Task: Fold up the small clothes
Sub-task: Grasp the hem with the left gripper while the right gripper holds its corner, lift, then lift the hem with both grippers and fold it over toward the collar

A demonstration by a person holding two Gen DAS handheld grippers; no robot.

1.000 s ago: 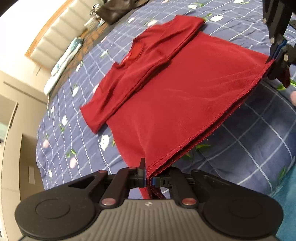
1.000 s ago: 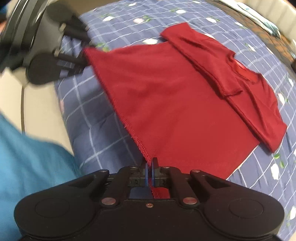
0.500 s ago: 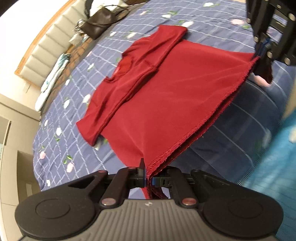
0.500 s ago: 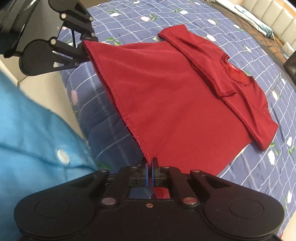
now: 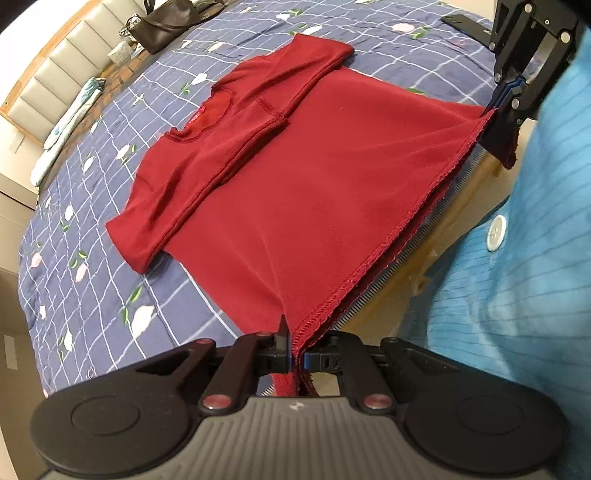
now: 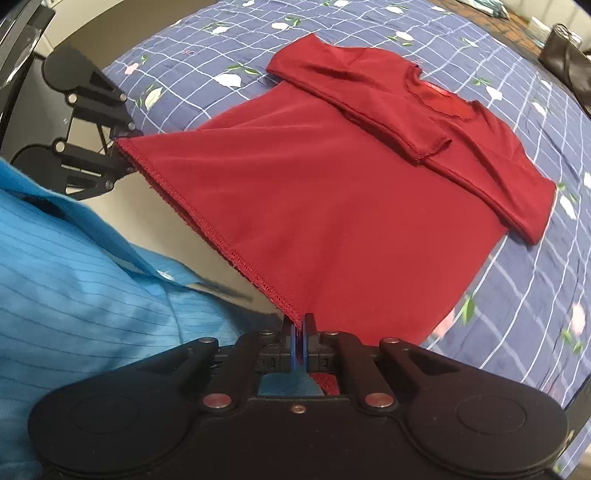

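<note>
Left gripper (image 5: 294,350): jaws clenched on one bottom corner of the red shirt (image 5: 295,177); hem fabric passes between the pads and a short tail of it hangs out behind them. Right gripper (image 6: 299,341): jaws clenched on the opposite bottom corner, with a scrap of red cloth visible behind the pads. In the left wrist view the right gripper appears at the upper right (image 5: 508,98), gripping its corner; in the right wrist view the left gripper appears at the upper left (image 6: 120,155), doing the same.

The stitched hem (image 6: 221,240) runs taut between the two sets of jaws and is raised off the surface. Ahead of the jaws, the shirt body slopes down onto the blue checked bedspread (image 5: 92,258), where the collar end lies flat. Both sleeves are folded inward over the chest, one overlapping near the neckline (image 5: 214,114).

Close beside the jaws on the near side: the person's blue striped garment (image 5: 517,277), with a white button (image 5: 496,238) showing.

Containers: one dark handbag (image 5: 162,26) rests well beyond the shirt, by the padded headboard (image 5: 55,74). Its contents cannot be seen. A folded pale cloth (image 5: 66,125) lies near the headboard, far left of the left jaws.
</note>
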